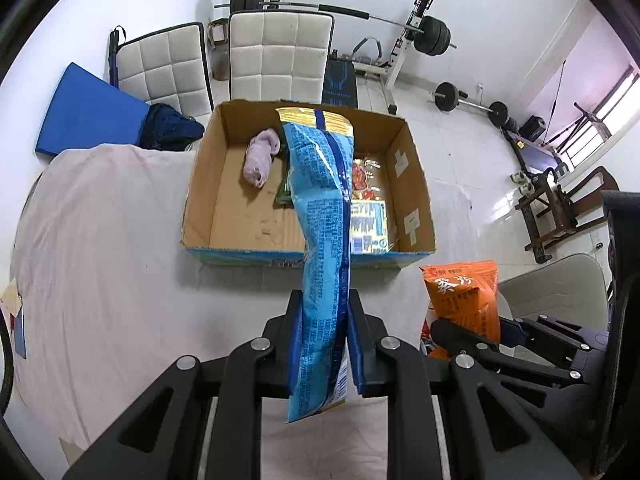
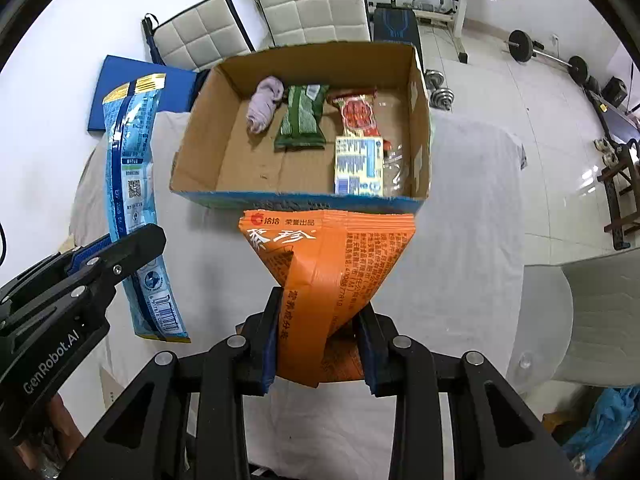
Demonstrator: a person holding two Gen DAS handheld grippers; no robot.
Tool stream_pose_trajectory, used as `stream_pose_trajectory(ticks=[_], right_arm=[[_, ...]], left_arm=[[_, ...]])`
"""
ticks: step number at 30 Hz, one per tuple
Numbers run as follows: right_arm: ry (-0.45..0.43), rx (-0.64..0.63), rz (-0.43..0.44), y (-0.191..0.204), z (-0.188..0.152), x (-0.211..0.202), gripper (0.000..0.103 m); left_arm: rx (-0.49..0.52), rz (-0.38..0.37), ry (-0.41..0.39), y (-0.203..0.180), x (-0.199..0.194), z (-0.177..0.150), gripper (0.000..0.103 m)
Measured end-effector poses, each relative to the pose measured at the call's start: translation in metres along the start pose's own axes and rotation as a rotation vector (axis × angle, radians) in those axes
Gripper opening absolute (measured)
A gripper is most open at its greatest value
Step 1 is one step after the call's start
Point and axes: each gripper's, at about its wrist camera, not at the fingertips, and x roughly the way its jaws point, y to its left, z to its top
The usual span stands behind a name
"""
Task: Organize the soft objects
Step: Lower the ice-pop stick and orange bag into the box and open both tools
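Note:
My left gripper (image 1: 323, 312) is shut on a long blue snack bag (image 1: 325, 216) and holds it above the table in front of the cardboard box (image 1: 208, 184). The same bag (image 2: 132, 184) and left gripper (image 2: 138, 250) show in the right wrist view. My right gripper (image 2: 318, 320) is shut on an orange snack bag (image 2: 328, 256), held just before the box's near wall (image 2: 296, 200); it also shows in the left wrist view (image 1: 466, 292). In the box lie a rolled purple cloth (image 2: 264, 104), a green packet (image 2: 302, 116), a red packet (image 2: 358, 114) and a blue-yellow packet (image 2: 358, 166).
The box stands on a table under a pale cloth (image 1: 100, 240). Two white padded chairs (image 1: 280, 56) stand behind it, with a blue mat (image 1: 88, 108) at the left. Weights and a bench (image 1: 400, 52) fill the back of the room. A grey chair (image 2: 592, 312) is at the right.

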Motion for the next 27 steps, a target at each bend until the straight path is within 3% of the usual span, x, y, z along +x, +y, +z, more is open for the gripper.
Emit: stream_pose_trajectory(ticks=[8, 17, 27], right_arm=[[-0.02, 0.006, 0.016, 0.001, 0.024, 0.004, 0.035], [-0.046, 0.01, 0.015, 0.004, 0.092, 0.025, 0.035], [0.059, 0.027, 0.026, 0.009, 0.16, 0.106, 0.035]], left_arm=[[-0.026, -0.011, -0.009, 0.01, 0.006, 0.026, 0.017], [-0.025, -0.02, 0.019, 0.037, 0.047, 0.088, 0.017], [-0.016, -0.018, 0.103, 0.056, 0.115, 0.143, 0.017]])
